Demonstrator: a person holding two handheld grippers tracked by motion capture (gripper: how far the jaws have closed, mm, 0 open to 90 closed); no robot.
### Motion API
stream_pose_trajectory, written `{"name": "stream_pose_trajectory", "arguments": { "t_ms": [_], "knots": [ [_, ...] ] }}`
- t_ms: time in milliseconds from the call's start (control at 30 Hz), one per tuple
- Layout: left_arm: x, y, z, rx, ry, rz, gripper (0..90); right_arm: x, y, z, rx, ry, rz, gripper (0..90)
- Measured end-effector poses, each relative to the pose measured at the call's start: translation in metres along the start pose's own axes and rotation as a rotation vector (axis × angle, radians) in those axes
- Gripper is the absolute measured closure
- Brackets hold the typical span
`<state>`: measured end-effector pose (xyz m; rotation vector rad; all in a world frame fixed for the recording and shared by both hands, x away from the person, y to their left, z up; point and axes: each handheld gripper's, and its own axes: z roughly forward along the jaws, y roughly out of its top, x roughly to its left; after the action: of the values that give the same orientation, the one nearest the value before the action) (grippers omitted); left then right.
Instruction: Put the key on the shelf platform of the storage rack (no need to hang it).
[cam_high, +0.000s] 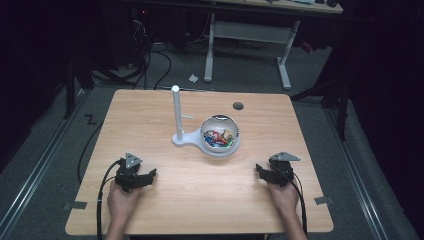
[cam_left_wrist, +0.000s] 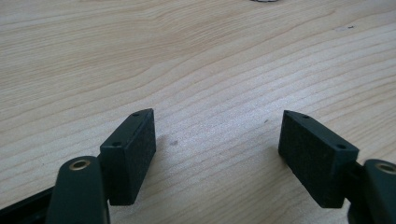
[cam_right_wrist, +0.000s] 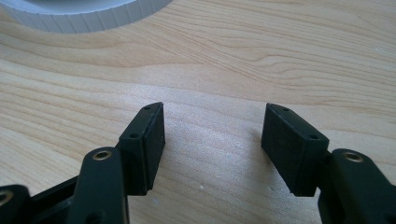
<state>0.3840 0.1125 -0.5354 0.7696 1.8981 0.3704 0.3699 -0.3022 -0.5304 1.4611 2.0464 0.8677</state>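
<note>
1. While both hands rest low on the near part of the wooden surface (cam_high: 165, 210), the left claw (cam_high: 145, 177) and the right claw (cam_high: 264, 172) each stand released, jaws spread wide with bare wood between them in both gripper views.
2. Nothing is held or touched, so the work looks to be at its very start.
3. The nearest thing is the round bowl (cam_high: 220, 136) near the middle of the surface, filled with small coloured pieces and sitting on a white stand (cam_high: 186, 140) with an upright post (cam_high: 176, 111) at its left.
4. The bowl is well apart from both claws; its ribbed white rim (cam_right_wrist: 84, 16) lies ahead of the right claw.
5. The next move likely calls for one claw to travel forward to the bowl, staying spread and clearing the post.
</note>
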Motion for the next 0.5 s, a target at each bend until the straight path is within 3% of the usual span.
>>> {"name": "stream_pose_trajectory", "arguments": {
  "t_ms": [500],
  "knots": [
    [0.0004,0.0,-0.0002,0.001,-0.002,0.006,27.7,0.0018,-0.0022,-0.0024,0.001,-0.018,0.018,38.0]
  ]
}}
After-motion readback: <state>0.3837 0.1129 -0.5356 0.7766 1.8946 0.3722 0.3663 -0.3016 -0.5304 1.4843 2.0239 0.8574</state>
